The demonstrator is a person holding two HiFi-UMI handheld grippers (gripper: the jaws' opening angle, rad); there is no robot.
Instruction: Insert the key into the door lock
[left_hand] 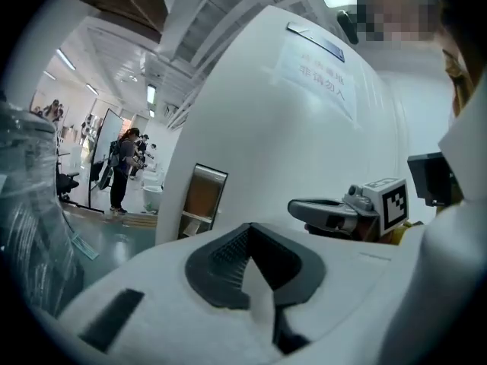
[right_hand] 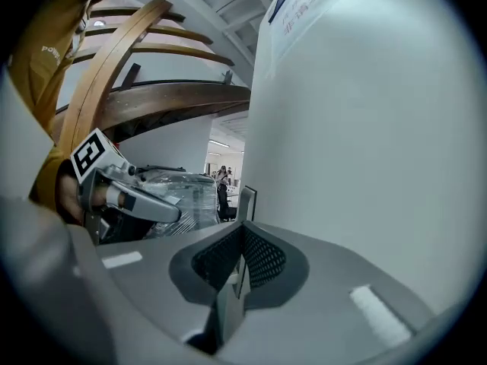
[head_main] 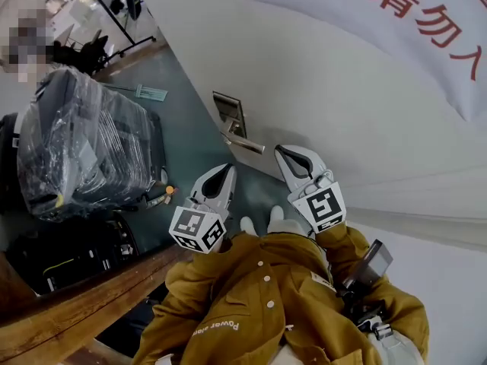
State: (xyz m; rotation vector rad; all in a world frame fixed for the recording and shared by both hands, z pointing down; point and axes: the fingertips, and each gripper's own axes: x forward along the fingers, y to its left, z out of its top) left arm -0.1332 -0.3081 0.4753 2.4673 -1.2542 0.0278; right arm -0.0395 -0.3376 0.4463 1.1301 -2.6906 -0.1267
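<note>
We see the door lock (head_main: 228,111) as a metal plate on the white door (head_main: 327,105), ahead of both grippers and touching neither. In the head view it sits up and to the left of the right gripper (head_main: 283,152) and up and to the right of the left gripper (head_main: 226,169). The right gripper's tip is the nearer of the two.

In the left gripper view the plate stands upright, its long axis running up and down the door. Its handle (head_main: 245,144) lies flat along the door, with its free end towards the right gripper.

Both grippers point at the door with their jaws pressed together. We cannot tell whether anything thin is caught in either.

A sign (head_main: 396,14) with red characters hangs higher on the door. To the left, a plastic-wrapped suitcase (head_main: 76,147) stands on the teal floor (head_main: 183,128) beside a wooden railing (head_main: 84,299).
</note>
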